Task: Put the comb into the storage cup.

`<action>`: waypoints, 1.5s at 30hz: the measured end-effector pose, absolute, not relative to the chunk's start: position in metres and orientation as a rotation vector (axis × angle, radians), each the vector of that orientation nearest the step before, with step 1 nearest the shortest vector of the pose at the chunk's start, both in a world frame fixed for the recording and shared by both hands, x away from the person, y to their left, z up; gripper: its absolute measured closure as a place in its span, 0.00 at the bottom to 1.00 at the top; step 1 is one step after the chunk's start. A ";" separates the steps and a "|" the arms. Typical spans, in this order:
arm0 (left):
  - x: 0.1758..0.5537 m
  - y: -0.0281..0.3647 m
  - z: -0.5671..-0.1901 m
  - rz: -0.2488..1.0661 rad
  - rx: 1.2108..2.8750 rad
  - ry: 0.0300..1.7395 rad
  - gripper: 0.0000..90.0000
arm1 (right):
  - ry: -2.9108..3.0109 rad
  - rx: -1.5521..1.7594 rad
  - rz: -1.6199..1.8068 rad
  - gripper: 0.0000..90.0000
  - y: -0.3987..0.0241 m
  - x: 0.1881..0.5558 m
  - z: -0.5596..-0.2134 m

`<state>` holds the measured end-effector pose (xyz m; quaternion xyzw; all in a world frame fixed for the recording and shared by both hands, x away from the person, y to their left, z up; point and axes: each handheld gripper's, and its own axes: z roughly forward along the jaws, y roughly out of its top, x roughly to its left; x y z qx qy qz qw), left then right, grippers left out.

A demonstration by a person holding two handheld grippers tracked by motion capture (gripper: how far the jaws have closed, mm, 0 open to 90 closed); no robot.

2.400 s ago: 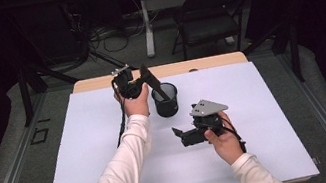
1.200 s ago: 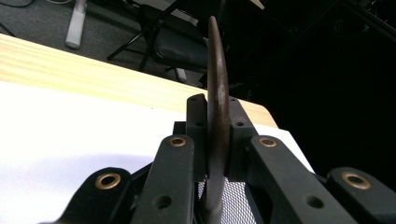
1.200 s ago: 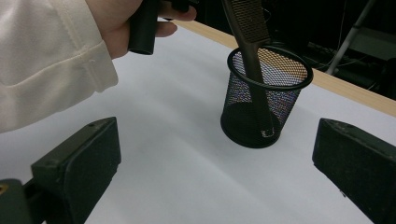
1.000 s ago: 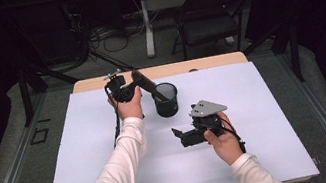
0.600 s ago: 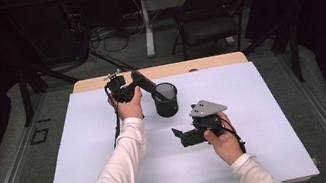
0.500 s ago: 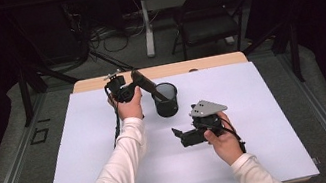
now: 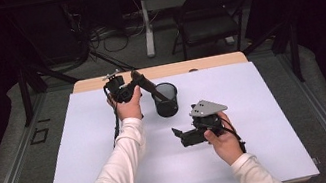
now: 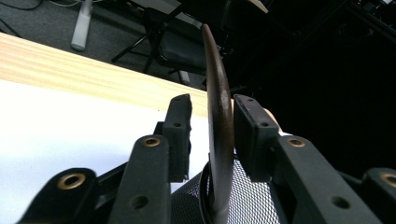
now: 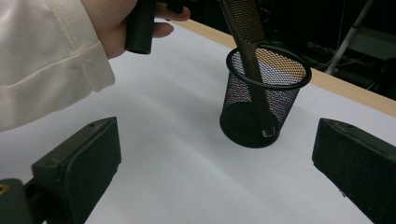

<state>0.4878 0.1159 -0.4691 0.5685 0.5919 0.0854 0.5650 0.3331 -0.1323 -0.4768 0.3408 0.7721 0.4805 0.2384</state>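
Observation:
A black mesh cup (image 7: 166, 100) stands on the white sheet at the table's far middle. A dark brown comb (image 7: 147, 85) leans in it, lower end inside the cup, upper end up and to the left. My left gripper (image 7: 140, 79) sits at the comb's upper end. Its jaws have just been opening, and the comb (image 8: 219, 116) stands between the pads with a gap at the left pad. My right gripper (image 7: 182, 137) rests low on the sheet in front of the cup, open with nothing between its fingers, facing the cup (image 9: 264, 98) and comb (image 9: 247, 28).
The white sheet (image 7: 264, 99) covers most of the table, with a bare wooden strip (image 7: 207, 63) along the far edge. A black chair (image 7: 211, 17) and a table leg stand beyond it. Dark frame posts flank both sides.
Early on, the left gripper shifted slightly left and the comb leaned into the cup. Over the last second both hands look still in the high view.

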 end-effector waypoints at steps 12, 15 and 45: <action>0.489 0.116 -0.472 0.188 1.339 1.413 0.60 | 2.119 0.933 1.307 0.01 -0.132 0.334 -0.477; 0.488 0.118 -0.474 0.204 1.349 1.420 0.57 | 2.120 0.932 1.307 0.01 -0.132 0.333 -0.477; 0.481 0.123 -0.477 0.164 1.434 1.378 0.47 | 2.132 0.930 1.293 0.01 -0.130 0.335 -0.480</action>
